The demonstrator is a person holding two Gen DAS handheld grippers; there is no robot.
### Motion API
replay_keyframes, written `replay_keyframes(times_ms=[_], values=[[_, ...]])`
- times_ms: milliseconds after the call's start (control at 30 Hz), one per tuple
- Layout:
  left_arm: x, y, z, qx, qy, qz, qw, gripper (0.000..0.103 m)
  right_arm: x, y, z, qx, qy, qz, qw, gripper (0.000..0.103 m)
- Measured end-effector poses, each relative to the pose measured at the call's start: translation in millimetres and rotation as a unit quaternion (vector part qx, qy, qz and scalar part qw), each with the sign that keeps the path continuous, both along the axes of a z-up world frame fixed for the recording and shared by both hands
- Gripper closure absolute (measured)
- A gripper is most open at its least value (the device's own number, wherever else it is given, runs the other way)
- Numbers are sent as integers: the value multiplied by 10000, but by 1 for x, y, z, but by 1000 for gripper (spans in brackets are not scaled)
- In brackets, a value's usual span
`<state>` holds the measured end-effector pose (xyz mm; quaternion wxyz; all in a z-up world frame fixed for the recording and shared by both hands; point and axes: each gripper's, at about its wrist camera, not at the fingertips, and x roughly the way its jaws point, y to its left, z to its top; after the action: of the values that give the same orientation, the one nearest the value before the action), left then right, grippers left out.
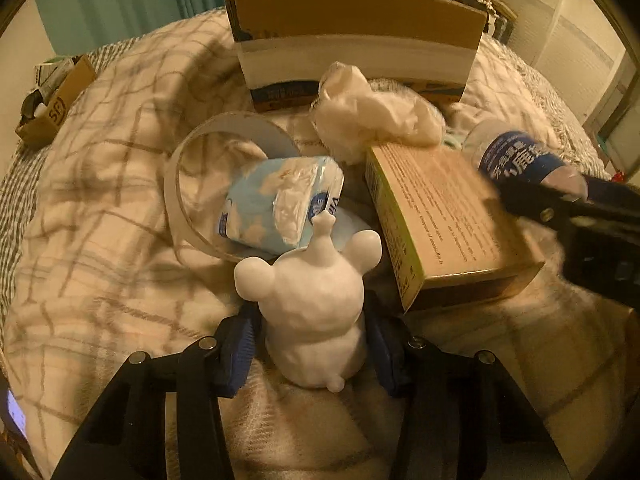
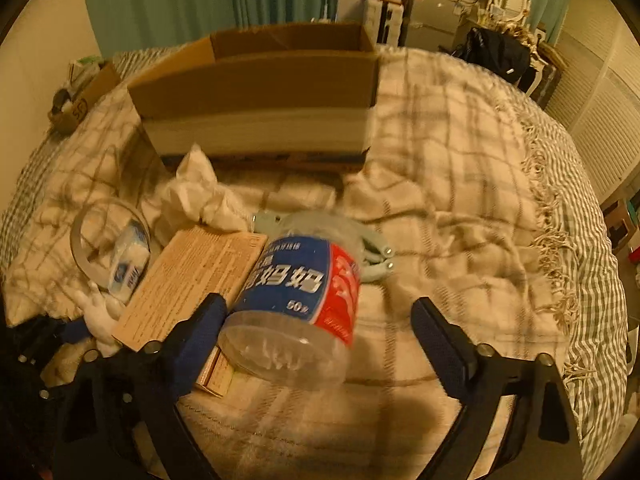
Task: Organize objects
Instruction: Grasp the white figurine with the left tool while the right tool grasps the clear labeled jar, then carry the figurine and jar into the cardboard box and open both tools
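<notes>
Two grippers are working over the plaid blanket [image 2: 460, 160]. Left gripper [image 1: 314, 332] is clamping the white figurine [image 1: 316, 300], tissue pack [image 1: 280, 204] lying just ahead. Right gripper [image 2: 320, 328] is standing spread wide, the plastic jar [image 2: 296, 300] resting against its left finger only.

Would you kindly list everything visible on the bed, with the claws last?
Cardboard box: one, brown, open, far side of bed.
Crumpled plastic bag: one, white, before the box.
Ring: one, white, lying left.
Tissue pack: one, light blue, resting on the ring.
Flat carton: one, tan, centre.
Bear figurine: one, white, between left claw's fingers.
Jar: one, clear, blue-red label, between right claw's fingers.
Clip: pale green, behind jar.
Blanket: plaid, cream.
Left claw: black.
Right claw: black, open.
</notes>
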<state>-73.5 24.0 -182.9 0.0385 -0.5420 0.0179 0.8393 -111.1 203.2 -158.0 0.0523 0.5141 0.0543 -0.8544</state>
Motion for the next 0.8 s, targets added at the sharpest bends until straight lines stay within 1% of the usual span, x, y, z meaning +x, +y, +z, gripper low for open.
replay_keyframes(times_ms=[67, 100, 133, 167, 333, 467, 800], values=[[2, -3, 5, 54, 65, 23, 10000, 53, -1, 1, -1, -122, -40, 39, 9999, 18], [3, -4, 8, 86, 103, 36, 9999, 53, -1, 2, -1, -216, -58, 61, 9997, 22], [3, -4, 11, 110, 136, 44, 9998, 53, 0, 2, -1, -278, -65, 91, 9996, 30], [5, -5, 16, 145, 191, 55, 9997, 53, 1, 2, -1, -343, -69, 143, 9993, 34], [10, -6, 35, 156, 492, 81, 9986, 53, 13, 2, 11, -236, 168, 121, 9995, 38], [15, -9, 53, 230, 681, 126, 9973, 53, 29, 6, 36, -356, 503, 130, 9980, 39], [30, -11, 109, 368, 1231, 83, 9917, 53, 62, 6, 99, -395, 1208, 305, 9914, 41]])
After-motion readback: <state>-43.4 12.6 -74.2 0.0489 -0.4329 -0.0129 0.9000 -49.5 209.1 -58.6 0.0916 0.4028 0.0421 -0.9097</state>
